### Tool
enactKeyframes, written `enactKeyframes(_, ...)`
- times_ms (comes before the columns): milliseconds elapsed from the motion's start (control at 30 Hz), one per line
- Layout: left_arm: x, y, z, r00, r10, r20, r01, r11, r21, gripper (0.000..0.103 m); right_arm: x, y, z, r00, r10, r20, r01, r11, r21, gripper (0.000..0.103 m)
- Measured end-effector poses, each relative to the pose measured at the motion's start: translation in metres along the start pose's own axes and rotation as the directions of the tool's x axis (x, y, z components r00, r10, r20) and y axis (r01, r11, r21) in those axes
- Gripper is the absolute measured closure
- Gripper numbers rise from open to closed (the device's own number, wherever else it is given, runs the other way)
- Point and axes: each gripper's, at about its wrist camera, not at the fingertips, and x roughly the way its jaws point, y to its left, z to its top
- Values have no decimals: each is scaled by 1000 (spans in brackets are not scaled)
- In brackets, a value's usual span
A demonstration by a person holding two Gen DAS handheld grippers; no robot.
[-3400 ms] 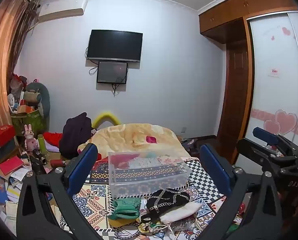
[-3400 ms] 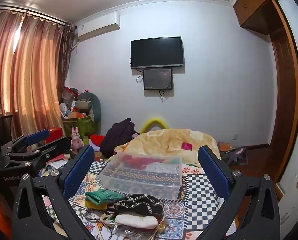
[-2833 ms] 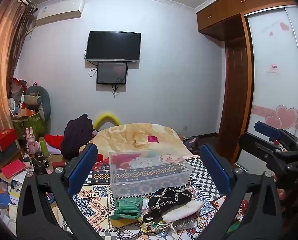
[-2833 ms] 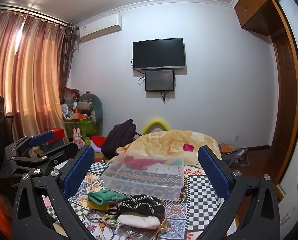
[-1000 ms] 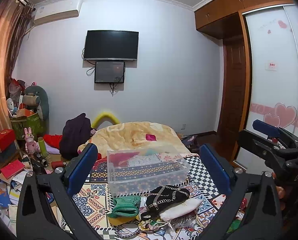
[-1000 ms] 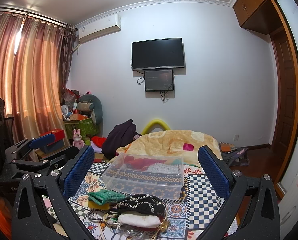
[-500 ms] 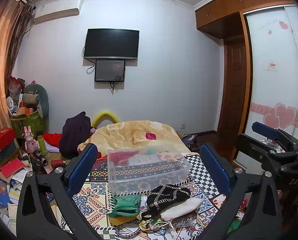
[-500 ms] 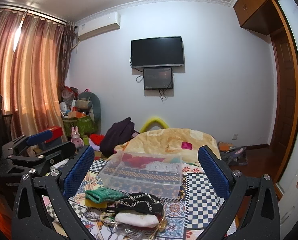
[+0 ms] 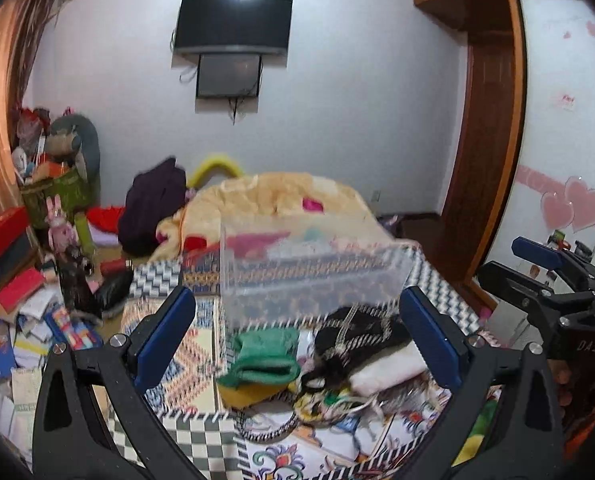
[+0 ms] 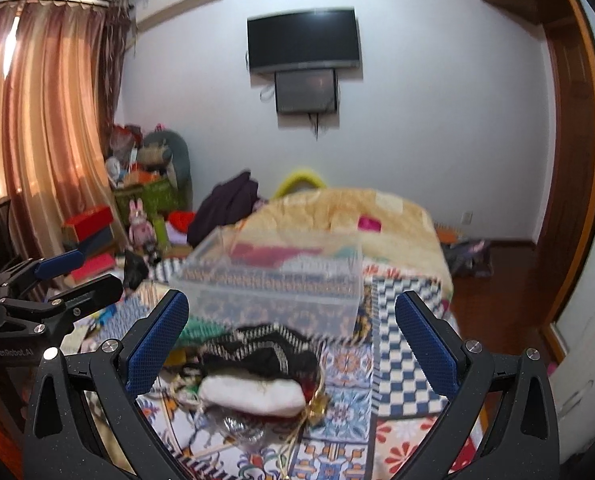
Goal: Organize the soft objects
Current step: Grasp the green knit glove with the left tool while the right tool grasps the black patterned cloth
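A pile of soft items lies on the patterned bed cover: a green knitted piece (image 9: 263,356), a yellow piece (image 9: 249,394), a black patterned piece (image 9: 361,330) (image 10: 265,350) and a white roll (image 9: 389,370) (image 10: 253,394). Behind the pile stands a clear plastic bin (image 9: 313,270) (image 10: 273,280) holding red and pale cloth. My left gripper (image 9: 297,336) is open and empty above the pile. My right gripper (image 10: 291,340) is open and empty, over the black piece and white roll.
A yellow blanket (image 9: 281,196) covers the far end of the bed. Boxes, books and toys (image 9: 29,280) clutter the floor on the left. A wardrobe (image 9: 557,120) and door stand on the right. A TV (image 10: 303,42) hangs on the far wall.
Both grippers have tilted down and moved closer to the pile and bin; the view is motion-blurred. Both stay open.
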Motion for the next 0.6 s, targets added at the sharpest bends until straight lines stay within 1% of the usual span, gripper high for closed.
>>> enactKeyframes(133, 22, 8, -18, 997, 15, -78, -16, 1000, -9, 0, 21, -1, -17, 995, 31, -90, -31, 999, 9, 0)
enactKeyframes(300, 49, 19, -41, 985, 40, -169, -43, 999, -15, 0, 40, 2, -34, 981, 77, -180, -77, 997, 8, 0)
enactKeyframes(400, 60, 27, -48, 980, 26, -196, -36, 998, -45, 0, 52, 5, -39, 971, 99, -218, -97, 995, 20, 0)
enactKeyframes(467, 66, 31, -50, 979, 27, -201, -39, 998, -57, 1, 60, 5, -41, 967, 106, -233, -102, 994, 26, 0)
enactKeyframes(600, 76, 32, -50, 977, 12, -211, -26, 998, -65, 10, 68, 7, -41, 961, 112, -254, -107, 994, 33, 0)
